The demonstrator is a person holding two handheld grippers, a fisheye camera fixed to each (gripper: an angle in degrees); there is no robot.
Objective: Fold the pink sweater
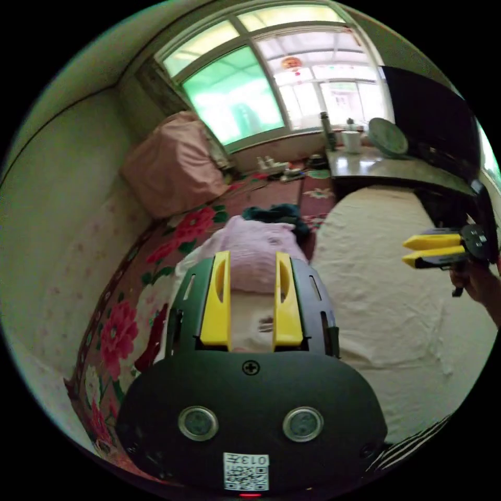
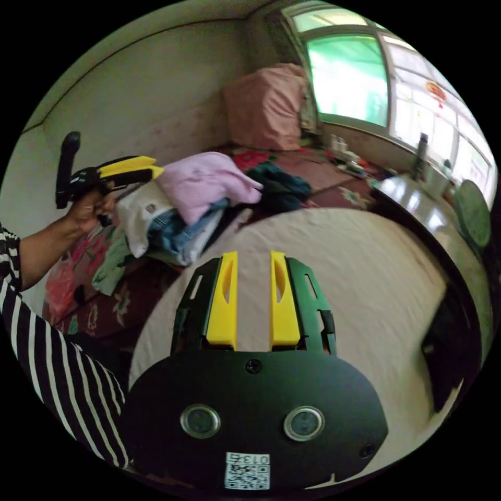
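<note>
The pink sweater (image 1: 255,250) lies folded on top of a pile of clothes on the floral bedcover. In the left gripper view my left gripper (image 1: 252,258) hovers just above it, open, with nothing between the jaws. From the right gripper view, the left gripper (image 2: 154,169) is held in a hand, its tips right beside the pink sweater (image 2: 209,180). My right gripper (image 2: 252,255) is open over the cream sheet, holding nothing. It also appears at the right edge of the left gripper view as the right gripper (image 1: 407,250), well away from the pile.
Under the sweater are folded white, blue and green clothes (image 2: 167,235). A dark teal garment (image 1: 276,213) lies behind the pile. A cream sheet (image 2: 355,282) covers the wide surface in front. A pink-covered bundle (image 1: 172,162) leans on the wall; a desk (image 1: 386,169) with a bottle and cup stands under the window.
</note>
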